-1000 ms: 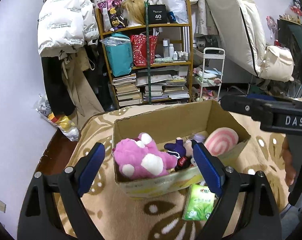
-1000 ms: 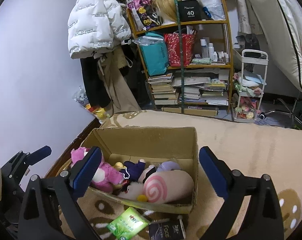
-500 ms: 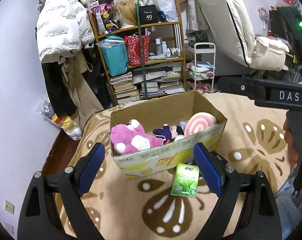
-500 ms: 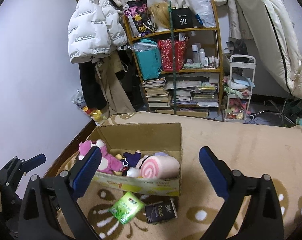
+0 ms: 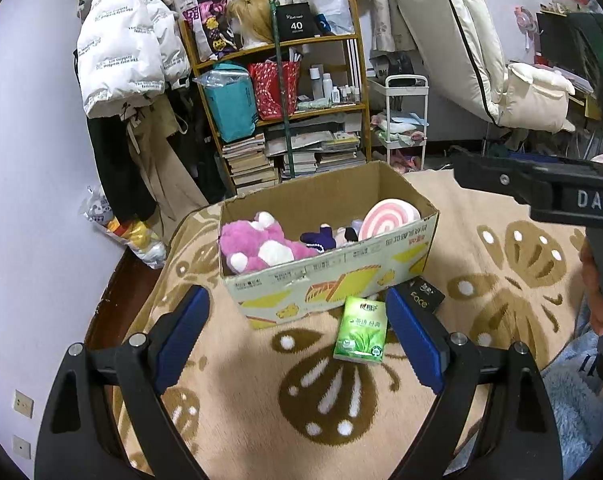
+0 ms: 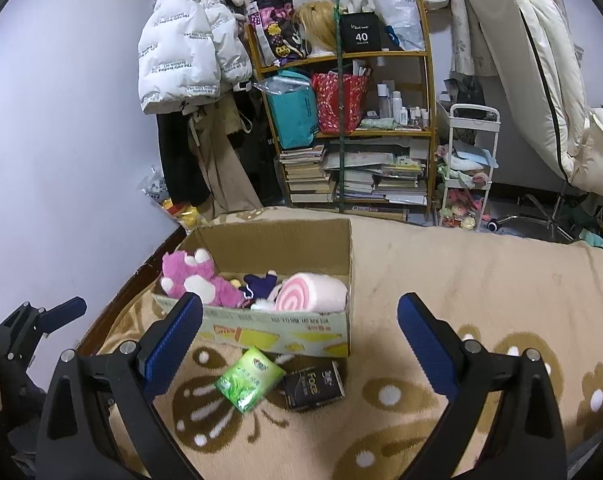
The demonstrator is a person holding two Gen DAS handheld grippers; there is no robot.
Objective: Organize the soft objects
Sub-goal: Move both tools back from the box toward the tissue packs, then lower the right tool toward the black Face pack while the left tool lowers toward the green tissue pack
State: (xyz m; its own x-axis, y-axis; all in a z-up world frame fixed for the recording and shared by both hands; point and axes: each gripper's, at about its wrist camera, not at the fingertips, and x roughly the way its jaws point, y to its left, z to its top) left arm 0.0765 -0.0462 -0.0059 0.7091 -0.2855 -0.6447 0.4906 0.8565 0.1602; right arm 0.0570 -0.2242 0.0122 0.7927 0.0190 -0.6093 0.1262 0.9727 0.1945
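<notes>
A cardboard box (image 5: 333, 276) (image 6: 277, 332) stands on the patterned rug. Inside lie a pink plush bear (image 5: 257, 246) (image 6: 193, 280), a small dark purple plush (image 5: 319, 236) (image 6: 259, 282) and a pink swirl roll cushion (image 5: 387, 216) (image 6: 311, 296). A green tissue pack (image 5: 360, 330) (image 6: 249, 378) and a black pack (image 5: 419, 294) (image 6: 313, 386) lie on the rug in front of the box. My left gripper (image 5: 297, 336) is open and empty, above the rug short of the box. My right gripper (image 6: 299, 344) is open and empty, likewise back from the box.
A wooden shelf (image 5: 285, 112) (image 6: 353, 128) with books, bags and bottles stands behind the box. A white puffer jacket (image 5: 121, 40) hangs at the left wall. A white trolley (image 6: 467, 168) stands right of the shelf. The right gripper's body (image 5: 561, 196) crosses the left view.
Both grippers have pulled back and up from the box, staying open. The box looks smaller and the two packs on the rug have come fully into view.
</notes>
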